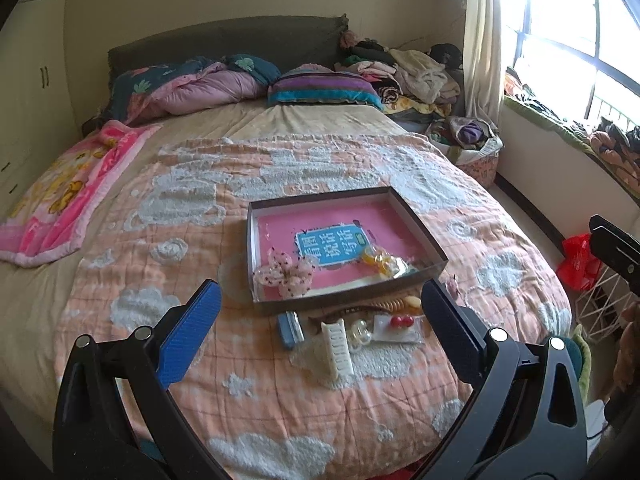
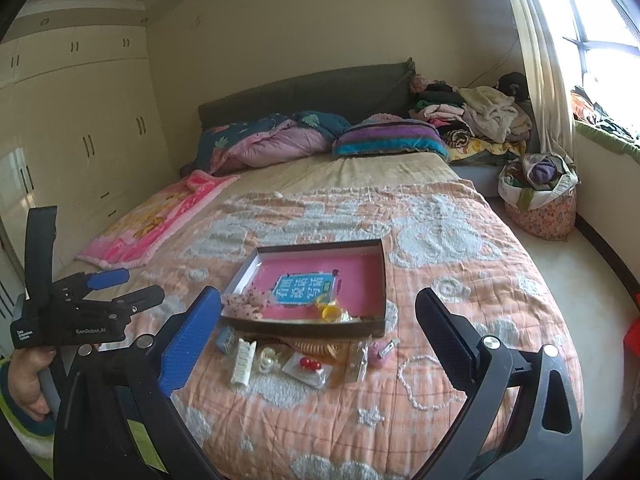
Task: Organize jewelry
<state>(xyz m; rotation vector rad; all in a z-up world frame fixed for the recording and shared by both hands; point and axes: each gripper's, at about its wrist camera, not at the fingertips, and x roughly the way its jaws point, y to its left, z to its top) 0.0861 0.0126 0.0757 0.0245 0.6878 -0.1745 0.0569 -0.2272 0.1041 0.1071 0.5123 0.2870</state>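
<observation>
The bed (image 2: 460,248), under a peach quilt (image 2: 320,408) with white cloud patches, carries everything I work on; its near edge is cut off by both views. On the quilt lies a shallow box (image 1: 416,220) with a pink, blue-labelled floor, holding a speckled pink flower piece (image 1: 290,274) at its near left corner and an orange-yellow item (image 1: 378,260) whose form I cannot make out. Just in front of the box a row of small pieces rests on the quilt: a white comb-like clip (image 2: 243,362), a blue clip (image 1: 290,328), a card with two red beads (image 2: 310,365), a brown toothed clip (image 2: 316,347) half hidden by the box wall, a pink clip (image 2: 382,350), and a white bead string (image 2: 412,384). My left claw (image 1: 320,320) hangs spread wide and empty above the row; my right claw (image 2: 318,328) is likewise spread, holding nothing. The right view shows a hand (image 2: 26,376) gripping the left tool's handle.
</observation>
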